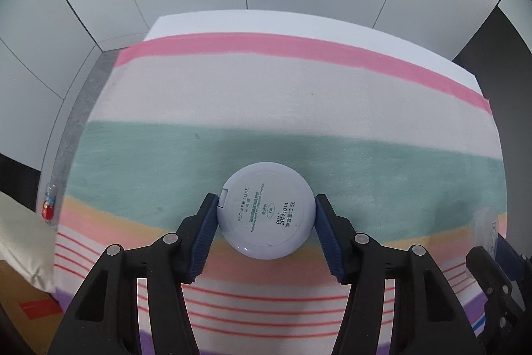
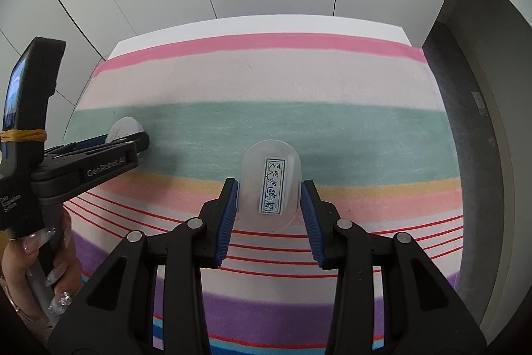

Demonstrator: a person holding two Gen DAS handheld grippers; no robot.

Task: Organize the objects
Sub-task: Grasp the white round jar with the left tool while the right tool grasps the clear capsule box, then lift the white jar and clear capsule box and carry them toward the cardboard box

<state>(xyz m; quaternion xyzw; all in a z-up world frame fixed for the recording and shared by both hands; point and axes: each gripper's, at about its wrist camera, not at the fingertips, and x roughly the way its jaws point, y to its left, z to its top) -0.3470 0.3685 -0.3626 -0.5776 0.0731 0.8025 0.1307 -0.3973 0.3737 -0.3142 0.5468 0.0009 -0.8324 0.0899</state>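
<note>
A round pale-blue powder compact, printed underside up, lies on the striped cloth, over its green and yellow bands. My left gripper points down at it, and both blue pads press its rim. In the right wrist view the compact shows just past the left gripper. A clear oval plastic container with a handwritten white label sits between the pads of my right gripper, which is shut on it. From the left wrist view that container shows at the right edge.
The cloth covers a white table against grey wall panels. Off its left edge are a small bottle with red contents, a beige cushion and a cardboard box. A hand holds the left gripper's handle.
</note>
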